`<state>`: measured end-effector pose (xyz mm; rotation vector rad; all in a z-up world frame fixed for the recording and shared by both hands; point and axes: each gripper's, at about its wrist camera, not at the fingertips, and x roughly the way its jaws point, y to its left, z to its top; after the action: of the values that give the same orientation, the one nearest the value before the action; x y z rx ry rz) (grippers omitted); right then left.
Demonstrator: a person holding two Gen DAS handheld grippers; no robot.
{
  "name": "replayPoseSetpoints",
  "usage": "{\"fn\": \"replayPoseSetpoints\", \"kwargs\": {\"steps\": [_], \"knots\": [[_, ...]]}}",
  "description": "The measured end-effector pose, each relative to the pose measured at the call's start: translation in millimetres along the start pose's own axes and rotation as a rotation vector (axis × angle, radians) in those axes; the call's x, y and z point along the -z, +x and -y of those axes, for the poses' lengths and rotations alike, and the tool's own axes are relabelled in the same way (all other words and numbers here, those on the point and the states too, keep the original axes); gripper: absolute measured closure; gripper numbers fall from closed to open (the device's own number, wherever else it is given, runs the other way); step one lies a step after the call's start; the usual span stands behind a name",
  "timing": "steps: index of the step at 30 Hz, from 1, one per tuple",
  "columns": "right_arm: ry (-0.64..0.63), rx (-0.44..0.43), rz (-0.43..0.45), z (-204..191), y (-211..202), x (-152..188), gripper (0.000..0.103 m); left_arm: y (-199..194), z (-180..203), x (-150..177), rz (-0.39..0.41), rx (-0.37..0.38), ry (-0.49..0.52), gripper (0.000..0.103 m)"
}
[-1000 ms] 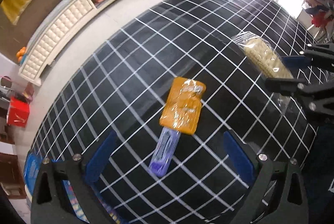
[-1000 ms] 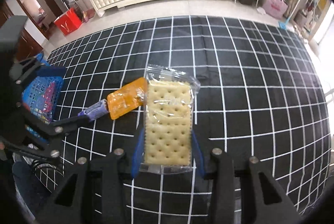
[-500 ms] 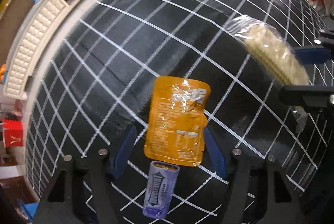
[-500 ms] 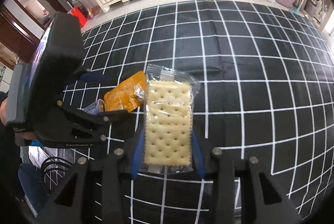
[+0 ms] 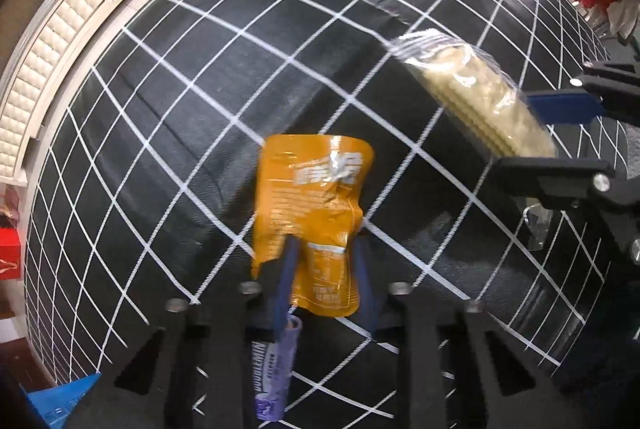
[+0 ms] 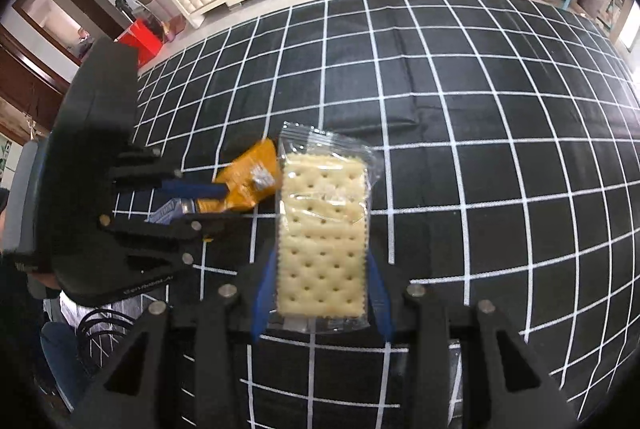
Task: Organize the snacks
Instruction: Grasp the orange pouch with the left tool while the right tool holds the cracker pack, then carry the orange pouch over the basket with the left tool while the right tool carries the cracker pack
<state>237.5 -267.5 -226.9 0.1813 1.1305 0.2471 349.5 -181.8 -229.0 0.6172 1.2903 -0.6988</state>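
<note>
My left claw point(image 5: 324, 269) pinches the lower half of the orange pouch point(image 5: 316, 213), its blue fingers point(image 5: 286, 281) closed on either side; a purple packet point(image 5: 276, 369) lies underneath on the black grid cloth point(image 5: 200, 89). My right claw point(image 6: 320, 293) clamps the clear-wrapped cracker pack point(image 6: 324, 229), held just beside the pouch, to its right.

One orange pouch point(image 5: 312, 213), one cracker pack point(image 6: 322, 237), one purple pack point(image 5: 276, 369), possibly gum; two grippers.
</note>
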Motion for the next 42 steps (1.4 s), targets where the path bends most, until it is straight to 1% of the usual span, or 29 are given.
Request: {"fn": "replayPoseSetpoints", "kwargs": {"steps": [2, 6, 11, 17, 19, 24, 30, 32, 36, 42], "knots": [[0.001, 0.000, 0.001, -4, 0, 2, 0.056, -2, 8, 1, 0.004, -0.020, -0.012, 0.089], [0.002, 0.002, 0.007, -4, -6, 4, 0.056, -12, 11, 2, 0.039, -0.024, -0.060, 0.097], [-0.001, 0.019, 0.021, -9, -18, 6, 0.056, -37, 10, 12, 0.086, -0.029, -0.095, 0.098], [-0.047, 0.043, 0.068, -39, -51, 10, 0.056, -82, 16, 37, 0.148, -0.044, -0.105, 0.098], [-0.066, 0.052, 0.088, -51, -64, 12, 0.056, -103, 16, 50, 0.176, -0.044, -0.117, 0.098], [-0.125, 0.068, 0.140, -89, -96, 22, 0.056, -156, 9, 87, 0.255, -0.083, -0.137, 0.098], [-0.216, 0.073, 0.200, -149, -126, 31, 0.056, -222, -1, 141, 0.364, -0.129, -0.167, 0.098], [-0.245, 0.065, 0.212, -165, -130, 33, 0.056, -242, -5, 161, 0.387, -0.153, -0.176, 0.098], [-0.305, 0.010, 0.205, -204, -132, 35, 0.056, -270, -15, 199, 0.428, -0.196, -0.207, 0.098], [-0.391, -0.012, 0.205, -254, -126, 33, 0.056, -302, -37, 266, 0.459, -0.243, -0.281, 0.098]]}}
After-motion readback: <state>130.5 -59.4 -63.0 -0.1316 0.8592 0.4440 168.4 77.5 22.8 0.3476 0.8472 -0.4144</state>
